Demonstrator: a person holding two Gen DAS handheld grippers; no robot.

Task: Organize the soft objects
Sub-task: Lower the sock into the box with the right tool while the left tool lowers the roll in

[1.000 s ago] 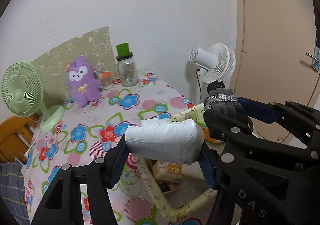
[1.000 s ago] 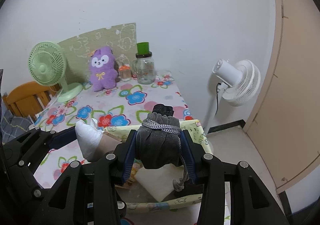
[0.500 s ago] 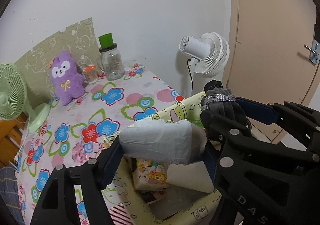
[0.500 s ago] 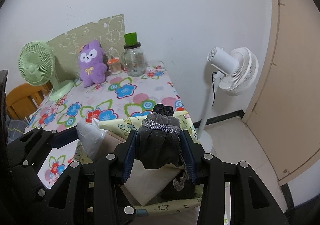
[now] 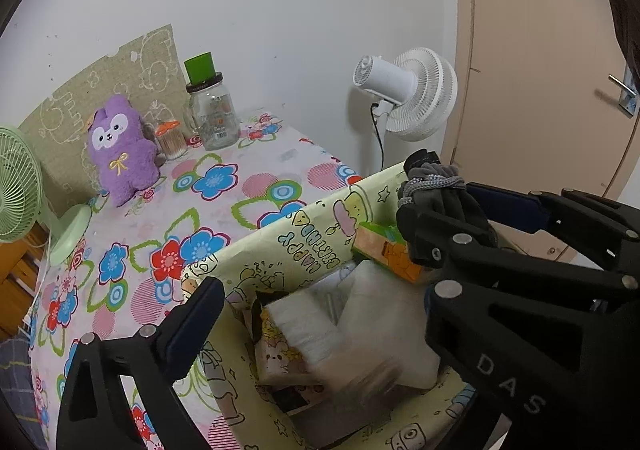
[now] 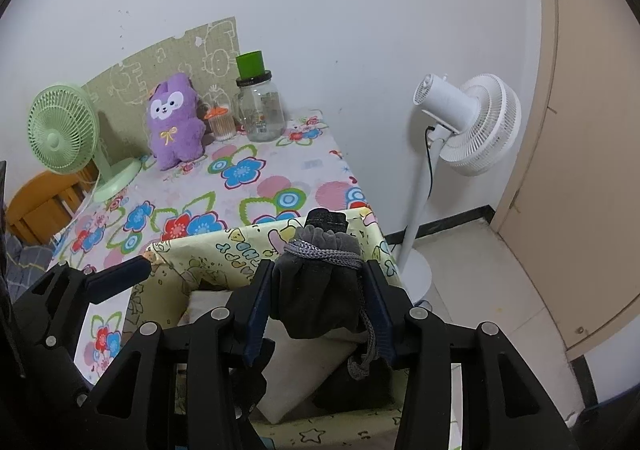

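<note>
Right gripper (image 6: 316, 302): we are clenching the grey drawstring pouch (image 6: 316, 290) between both blue pads, low centre of the right wrist view, hovering over the yellow cartoon-print box (image 6: 240, 250).
Left gripper (image 5: 316, 314): we are holding it released, nothing between the fingers; the white wrapped pack (image 5: 320, 326) is lying blurred in the box below, lower centre of the left wrist view.
Pouch cord: it is dangling beside the right-hand pad, so we are risking a snag when we let go.
Crowding: both grippers are working over one opening, just beside each other, so we are risking a bump.
Box (image 5: 280, 250): it is sitting at the corner of the flowered tablecloth (image 5: 208, 186), lower right; a push could be tipping it floorward.
Box contents: packs are leaning unevenly, so the pouch may be rolling off.
Purple plush (image 5: 120, 150): it is waiting upright, upper left, well apart.
</note>
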